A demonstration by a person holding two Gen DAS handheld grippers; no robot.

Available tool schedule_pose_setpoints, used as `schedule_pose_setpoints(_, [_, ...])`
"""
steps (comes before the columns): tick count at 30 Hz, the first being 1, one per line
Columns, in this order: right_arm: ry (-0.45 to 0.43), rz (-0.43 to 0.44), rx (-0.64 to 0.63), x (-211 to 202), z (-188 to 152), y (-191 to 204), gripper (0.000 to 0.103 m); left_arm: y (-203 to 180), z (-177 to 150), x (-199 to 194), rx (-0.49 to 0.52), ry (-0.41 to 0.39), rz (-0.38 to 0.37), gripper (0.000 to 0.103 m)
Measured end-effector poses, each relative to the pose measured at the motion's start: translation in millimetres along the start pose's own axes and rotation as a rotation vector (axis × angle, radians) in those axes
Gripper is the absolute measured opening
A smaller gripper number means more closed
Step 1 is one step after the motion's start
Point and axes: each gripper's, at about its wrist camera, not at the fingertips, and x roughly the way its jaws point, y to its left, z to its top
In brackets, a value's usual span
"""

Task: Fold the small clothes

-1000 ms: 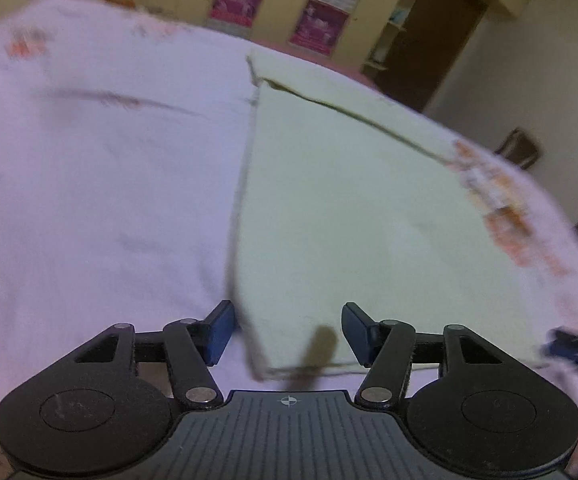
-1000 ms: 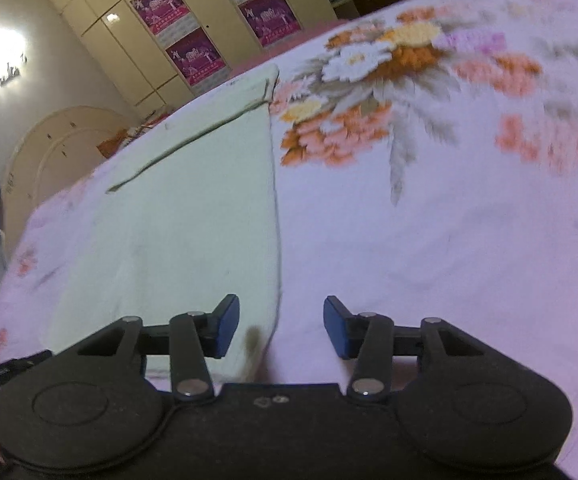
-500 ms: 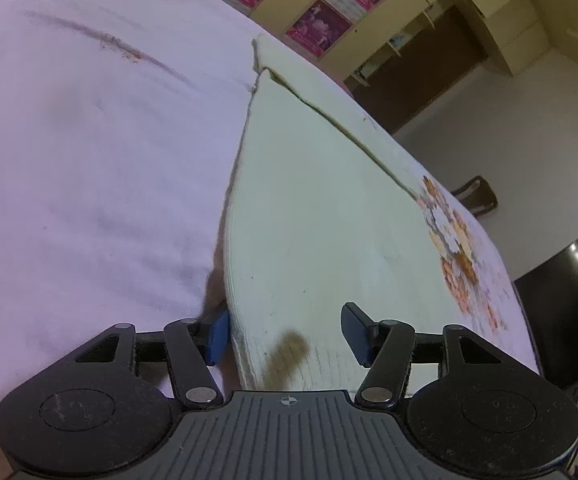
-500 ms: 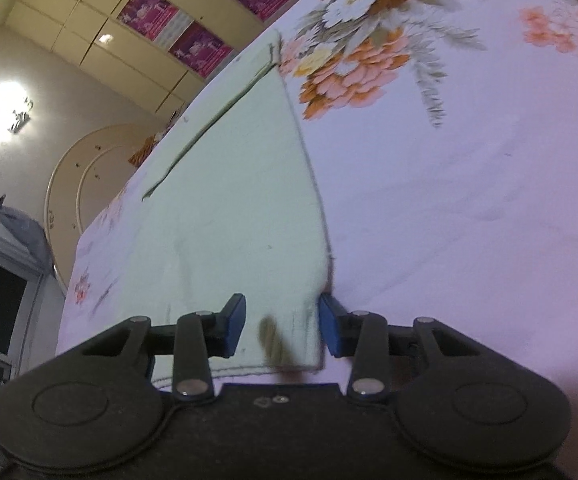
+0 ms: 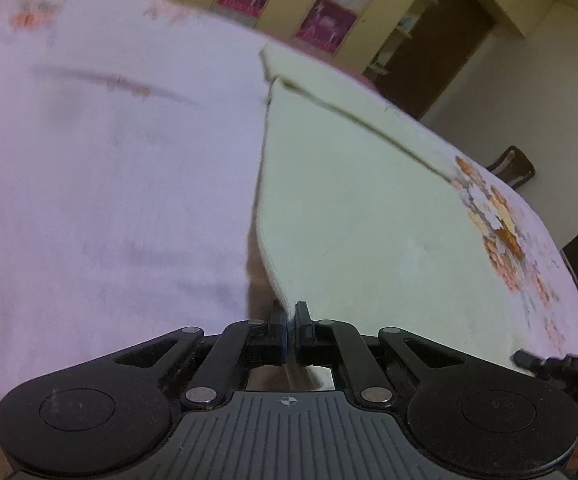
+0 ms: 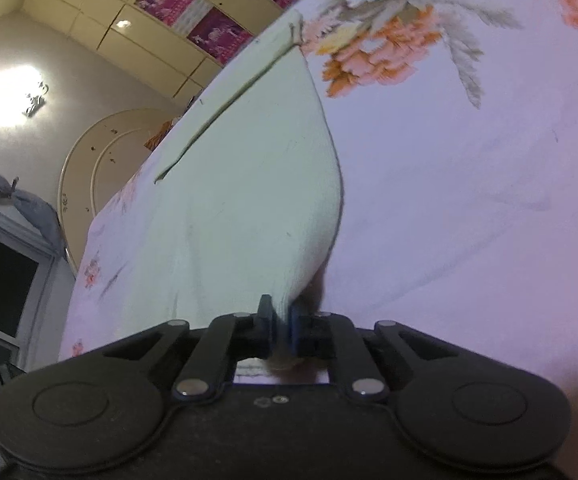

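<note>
Both of my grippers are clamped on the pale green cloth (image 5: 361, 216). My left gripper (image 5: 291, 326) pinches its near left corner at the lower centre of the frame; my right gripper (image 6: 283, 322) pinches the near right corner. The cloth stretches from my jaws toward the upper centre, lying on the floral bedsheet (image 6: 469, 168), its near edge lifted a little.

- Your black two-finger left gripper (image 5: 291, 322), low in the frame's centre, has its fingers pinched together.
- Your black two-finger right gripper (image 6: 279, 318), bottom centre, is likewise clamped.
</note>
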Motion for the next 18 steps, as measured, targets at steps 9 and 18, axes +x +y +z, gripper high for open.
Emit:
schedule_pose_setpoints(9, [0.001, -0.01, -0.073, -7.2, 3.8, 10.4, 0.008, -0.5, -3.5, 5.0, 0.076, 0.004, 0.075, 0.003])
schedule_pose_setpoints(18, [-0.015, -0.009, -0.047, -9.9, 5.0, 12.9, 0.008, 23.8, -7.0, -5.0, -0.143, -0.06, -0.027, 0.003])
